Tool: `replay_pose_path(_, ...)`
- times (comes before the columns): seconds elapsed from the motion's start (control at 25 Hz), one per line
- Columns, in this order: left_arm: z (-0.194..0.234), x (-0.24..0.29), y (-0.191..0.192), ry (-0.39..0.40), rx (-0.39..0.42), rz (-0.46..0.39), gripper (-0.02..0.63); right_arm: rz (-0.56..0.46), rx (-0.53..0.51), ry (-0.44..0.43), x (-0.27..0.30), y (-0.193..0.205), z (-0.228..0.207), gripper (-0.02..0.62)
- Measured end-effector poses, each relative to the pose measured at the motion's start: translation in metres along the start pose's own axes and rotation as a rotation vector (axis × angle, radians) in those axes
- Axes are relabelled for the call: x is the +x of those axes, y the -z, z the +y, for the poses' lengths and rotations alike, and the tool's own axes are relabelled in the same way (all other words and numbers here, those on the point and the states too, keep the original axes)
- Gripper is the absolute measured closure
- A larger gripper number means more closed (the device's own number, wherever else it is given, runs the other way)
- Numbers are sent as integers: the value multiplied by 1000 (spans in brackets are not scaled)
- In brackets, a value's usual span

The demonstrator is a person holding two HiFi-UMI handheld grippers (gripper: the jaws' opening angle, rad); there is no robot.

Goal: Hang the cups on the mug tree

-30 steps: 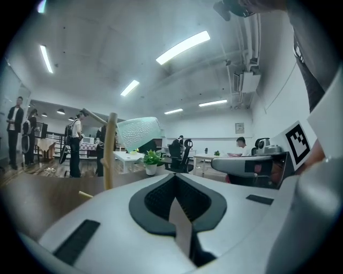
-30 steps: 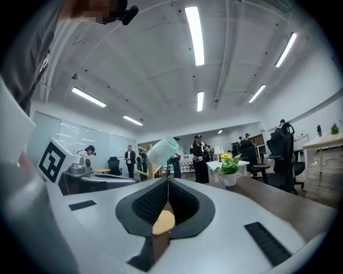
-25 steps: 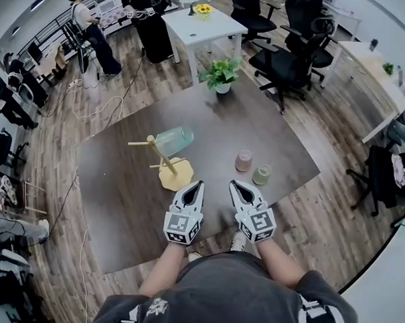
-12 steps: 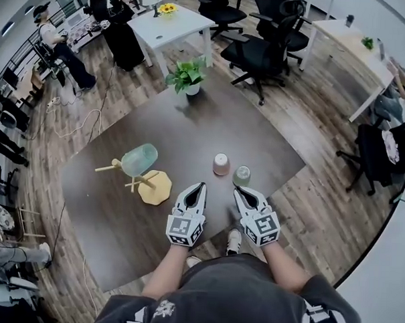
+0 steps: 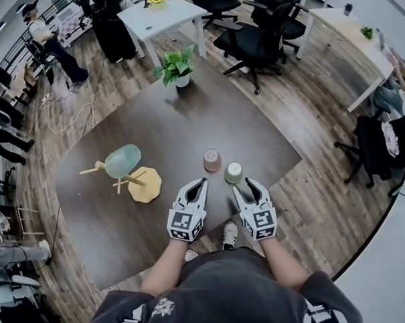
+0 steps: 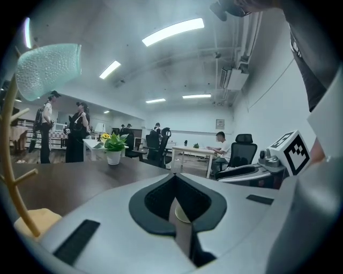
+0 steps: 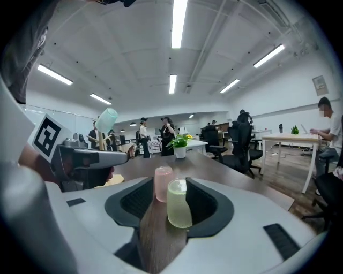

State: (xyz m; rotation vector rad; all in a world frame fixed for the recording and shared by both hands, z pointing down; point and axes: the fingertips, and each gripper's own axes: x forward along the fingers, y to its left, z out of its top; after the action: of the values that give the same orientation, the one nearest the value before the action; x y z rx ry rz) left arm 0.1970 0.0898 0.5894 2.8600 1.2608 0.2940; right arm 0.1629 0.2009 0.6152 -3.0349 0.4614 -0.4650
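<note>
Brown wood-grain laminate covers the counter [image 5: 191,123], matte and dark. At centre left of the head view stands the mug tree [image 5: 145,186]: a flat, pale yellow, wavy-edged base with a slim wooden stem and peg arms. A teal cup [image 5: 121,160] of translucent, pebbled material hangs on it, tipped sideways. Near the frame's middle stand a frosted pink cup [image 5: 212,159] and a frosted green cup [image 5: 233,172], close together, both smooth and softly tapered. At lower centre, the left gripper [image 5: 199,183] has its grey jaws together at the tips, clear of the cups. The right gripper [image 5: 252,185] has its jaws opening; nothing is pressed between them, and the green cup stands just ahead of the gap, untouched by either dark ribbed pad.
</note>
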Motion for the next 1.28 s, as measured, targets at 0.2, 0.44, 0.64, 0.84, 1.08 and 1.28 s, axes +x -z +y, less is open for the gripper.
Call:
replay_pose_path(0.2, -2, 6, 10, -3, 0, 29, 598, 80, -22, 13, 17, 21, -10, 326)
replay_pose_path(0.44, 5, 11, 17, -22, -5, 52, 598, 147, -66, 13, 42, 37, -19, 264)
replay_pose_path(0.64, 8, 15, 26, -38, -10, 75, 598, 203, -65, -28, 62, 48, -22, 242)
replay_pose_path(0.84, 6, 16, 22, -49, -12, 74, 598, 236, -94, -60, 71, 58, -25, 242)
replay_pose_path(1.08, 11, 13, 22, -70, -19, 78, 598, 230, -146, -94, 77, 56, -23, 281)
replay_pose_path(1.28, 10, 5, 26, -78, -24, 82, 598, 213, -168, -104, 70, 55, -21, 287)
